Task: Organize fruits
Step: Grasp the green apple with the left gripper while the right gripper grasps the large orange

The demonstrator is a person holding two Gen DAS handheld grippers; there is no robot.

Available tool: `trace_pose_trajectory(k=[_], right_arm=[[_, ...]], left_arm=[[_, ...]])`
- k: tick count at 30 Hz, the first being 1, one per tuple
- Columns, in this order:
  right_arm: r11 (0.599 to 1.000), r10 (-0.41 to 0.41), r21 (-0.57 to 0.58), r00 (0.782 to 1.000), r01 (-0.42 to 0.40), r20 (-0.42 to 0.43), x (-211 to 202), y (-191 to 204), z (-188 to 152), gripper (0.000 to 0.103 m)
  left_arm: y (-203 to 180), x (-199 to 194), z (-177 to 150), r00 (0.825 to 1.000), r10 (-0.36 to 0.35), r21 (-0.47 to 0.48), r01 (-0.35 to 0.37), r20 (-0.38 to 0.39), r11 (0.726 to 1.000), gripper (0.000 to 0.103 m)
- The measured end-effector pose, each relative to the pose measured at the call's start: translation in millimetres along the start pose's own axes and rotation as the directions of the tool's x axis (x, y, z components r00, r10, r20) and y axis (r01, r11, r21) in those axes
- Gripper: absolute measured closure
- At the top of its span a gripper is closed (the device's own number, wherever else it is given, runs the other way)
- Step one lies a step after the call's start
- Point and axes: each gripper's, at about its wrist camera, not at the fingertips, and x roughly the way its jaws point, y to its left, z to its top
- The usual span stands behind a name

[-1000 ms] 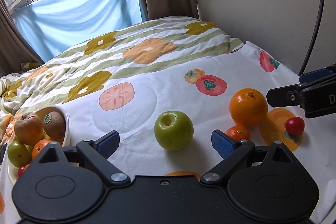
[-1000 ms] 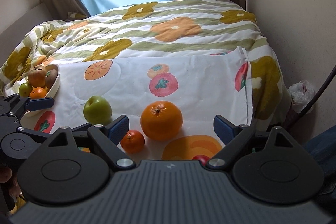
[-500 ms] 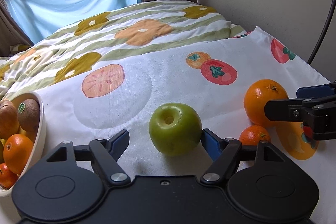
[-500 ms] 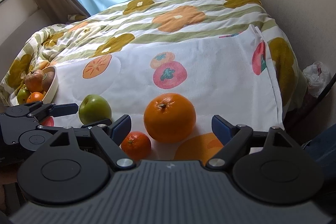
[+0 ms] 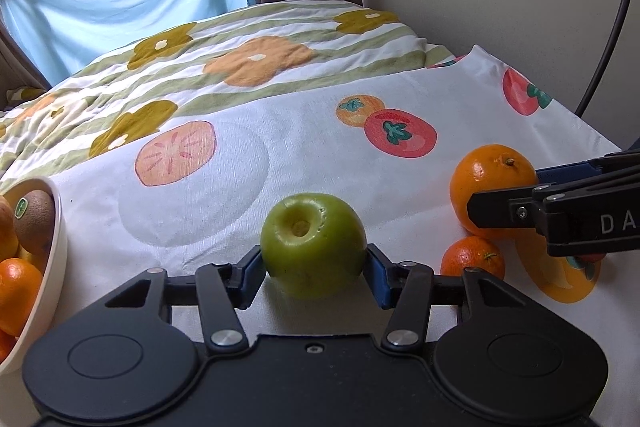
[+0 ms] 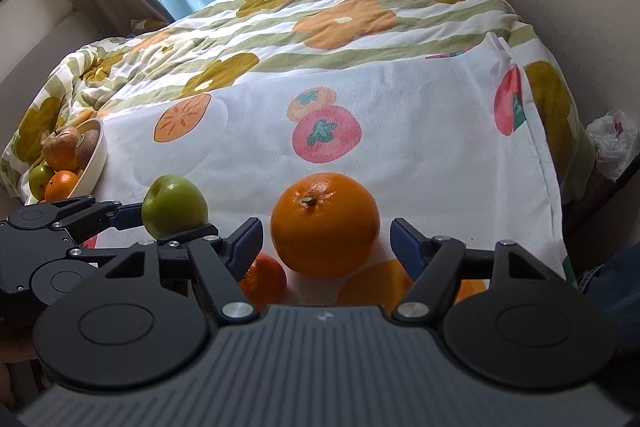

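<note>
White letters "DA" stand on the black side of the right gripper (image 5: 580,215), cut off by the frame edge. The green sticker on the kiwi (image 5: 34,221) is unreadable.

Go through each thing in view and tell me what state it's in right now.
Left gripper: fingers shut on the green apple.
Green apple: gripped on both sides, on the cloth.
Right gripper: open, fingers either side of the large orange.
Large orange: loose on the cloth, stem up.
Small mandarin: loose, beside the large orange.
Bowl: holding fruit.
</note>
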Motion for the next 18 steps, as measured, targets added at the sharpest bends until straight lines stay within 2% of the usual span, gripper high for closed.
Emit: trace_pose_trajectory(k=[18], right_arm=[[1.000, 0.013, -0.003, 1.000, -0.013, 0.002, 10.5, 0.5, -1.0, 0.025]], left_arm=[[7.8, -21.5, -16.7, 0.999, 0.051, -0.064, -0.050, 0.007, 0.997, 0.046]])
